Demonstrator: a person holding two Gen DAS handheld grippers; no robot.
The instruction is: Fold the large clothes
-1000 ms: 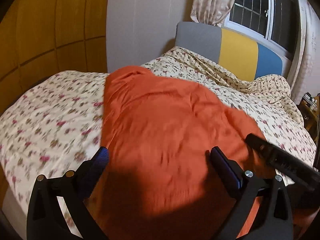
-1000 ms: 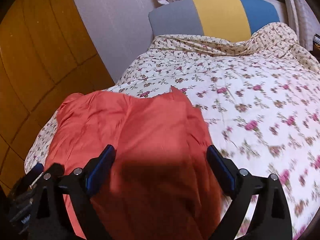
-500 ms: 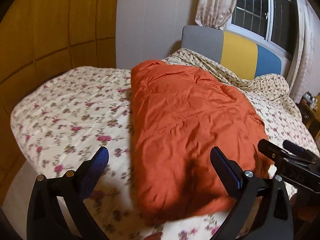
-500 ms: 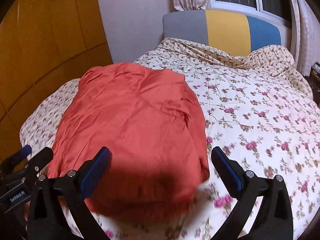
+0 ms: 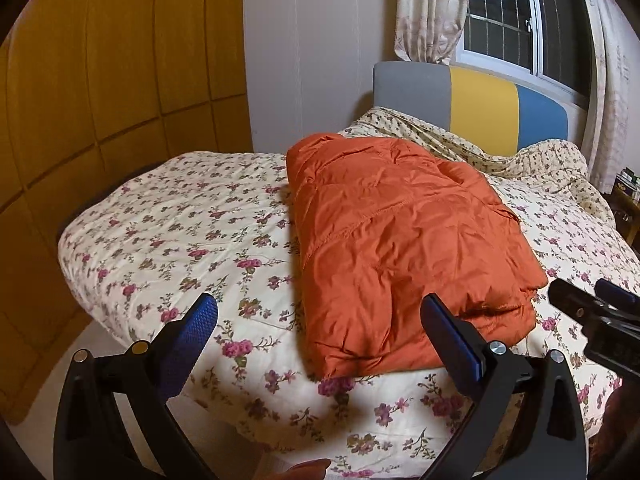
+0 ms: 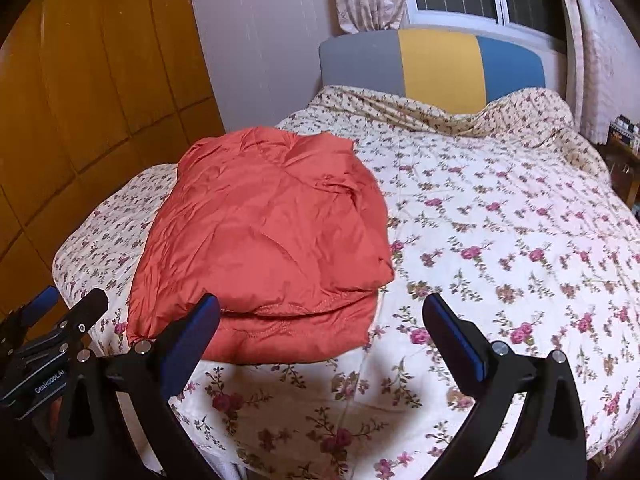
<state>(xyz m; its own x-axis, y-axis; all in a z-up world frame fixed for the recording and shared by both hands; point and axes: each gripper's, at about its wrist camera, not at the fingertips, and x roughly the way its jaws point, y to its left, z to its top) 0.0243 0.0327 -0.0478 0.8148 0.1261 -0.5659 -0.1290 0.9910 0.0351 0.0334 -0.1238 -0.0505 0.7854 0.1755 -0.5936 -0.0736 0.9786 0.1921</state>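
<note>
At the far left of both views I see the orange wooden wardrobe (image 5: pixel 120 80). In the lower part of the left wrist frame my left gripper (image 5: pixel 320 332) is spread wide, released, gripping nothing. The folded orange garment (image 5: pixel 400 240) lies mid-frame on the floral bedspread (image 5: pixel 180 220), near the bed's foot edge. In the right wrist view my right gripper (image 6: pixel 320 328) is likewise released, just short of the garment's hem. The grey, yellow and blue headboard (image 6: pixel 436 64) sits upper right.
</note>
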